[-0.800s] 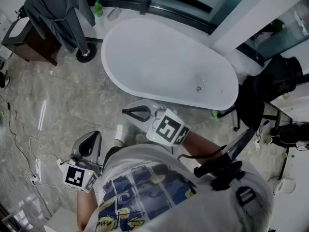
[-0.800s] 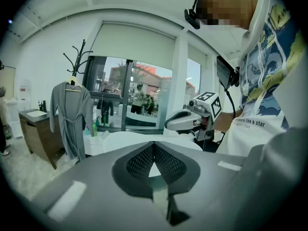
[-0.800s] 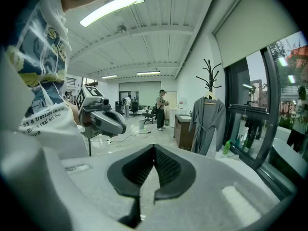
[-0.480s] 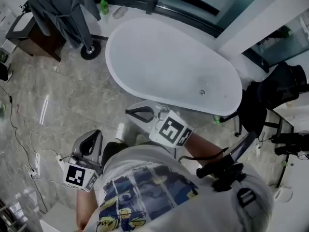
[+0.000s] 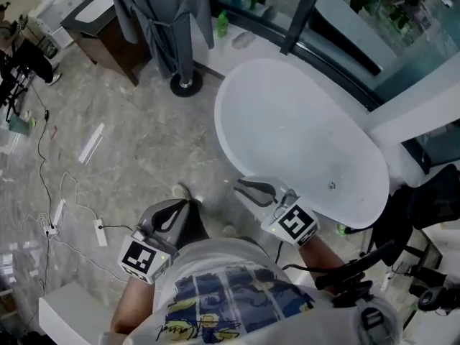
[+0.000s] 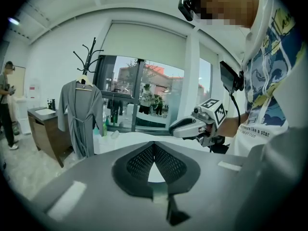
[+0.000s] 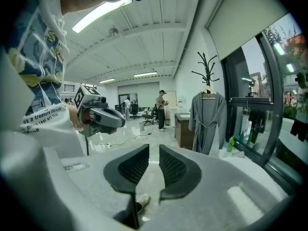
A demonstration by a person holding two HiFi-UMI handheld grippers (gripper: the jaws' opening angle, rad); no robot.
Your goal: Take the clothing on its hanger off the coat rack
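Note:
A grey robe (image 5: 162, 20) hangs on a hanger from a black coat rack whose round base (image 5: 185, 85) stands on the floor at the far left of the bathtub. The left gripper view shows the robe (image 6: 79, 114) under the rack's hooks (image 6: 89, 57); in the right gripper view the robe (image 7: 208, 119) is at the right. Both grippers are held low in front of the body, well short of the rack. My left gripper (image 5: 180, 208) (image 6: 153, 144) has its tips together and holds nothing. My right gripper (image 5: 244, 186) (image 7: 154, 148) shows a narrow gap with nothing in it.
A white bathtub (image 5: 237, 92) lies right of the rack. A brown cabinet (image 5: 108, 38) stands left of the robe. Cables and a power strip (image 5: 99, 232) lie on the marble floor. A person (image 5: 21, 49) stands at the far left; a dark chair (image 5: 424, 207) is at right.
The head view has swung toward the rack: the robe and rack base now sit nearer the top middle. Both grippers have shifted right in the picture and still hold nothing.

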